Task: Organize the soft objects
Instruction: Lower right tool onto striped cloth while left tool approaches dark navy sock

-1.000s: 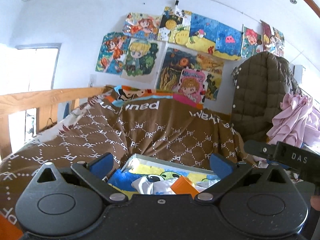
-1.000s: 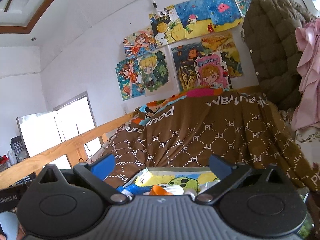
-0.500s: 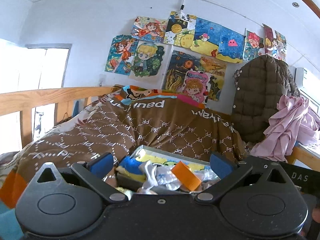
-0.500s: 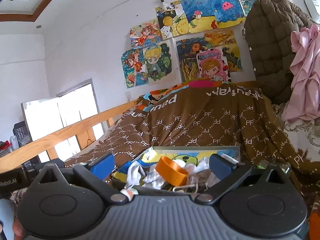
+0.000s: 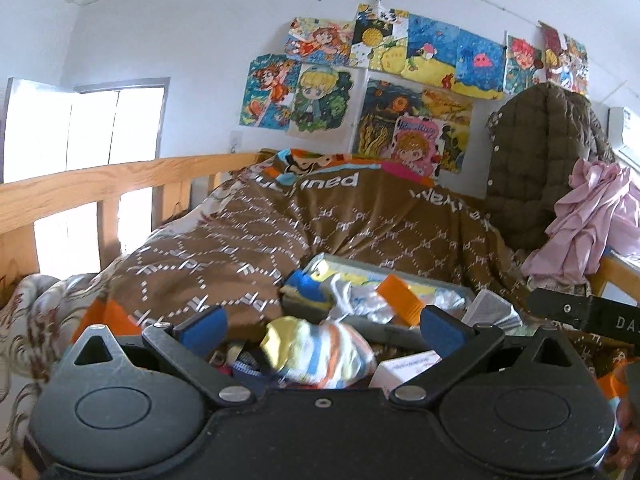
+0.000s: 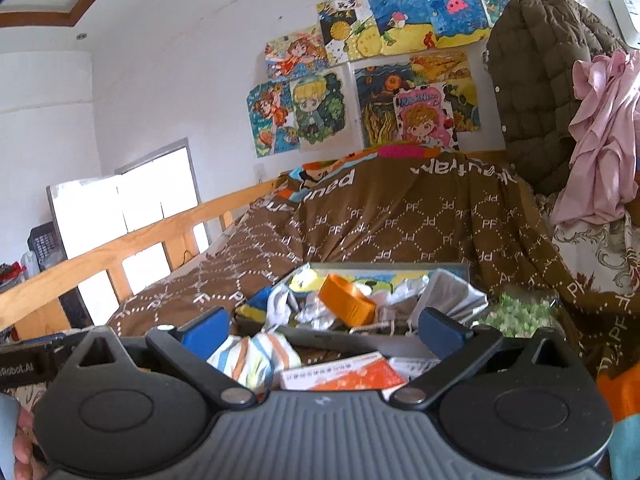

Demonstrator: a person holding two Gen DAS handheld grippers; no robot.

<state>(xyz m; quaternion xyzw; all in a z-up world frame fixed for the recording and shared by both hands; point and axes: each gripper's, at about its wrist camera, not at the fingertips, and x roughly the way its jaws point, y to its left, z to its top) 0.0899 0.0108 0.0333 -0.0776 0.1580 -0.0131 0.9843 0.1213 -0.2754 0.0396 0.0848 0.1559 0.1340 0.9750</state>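
A grey tray (image 5: 376,330) (image 6: 400,340) lies on the bed, heaped with crumpled white cloth (image 5: 356,300) (image 6: 316,312), a blue and yellow soft piece (image 5: 308,290) and an orange ring (image 5: 400,300) (image 6: 346,300). In front of the tray sits a balled striped sock (image 5: 320,352) (image 6: 250,360) in yellow, white, blue and orange. My left gripper (image 5: 320,326) is open, its blue fingers either side of and above the sock. My right gripper (image 6: 324,330) is open too, with the sock near its left finger.
A brown patterned quilt (image 5: 280,232) is piled behind the tray. A wooden bed rail (image 5: 100,188) runs along the left. A white and orange box (image 6: 344,376) lies in front of the tray. A brown padded jacket (image 5: 536,160) and pink garment (image 5: 592,220) hang at right.
Both views have tipped down and moved nearer the tray. The striped sock and the boxes in front of the tray have come into view. Both grippers stay open.
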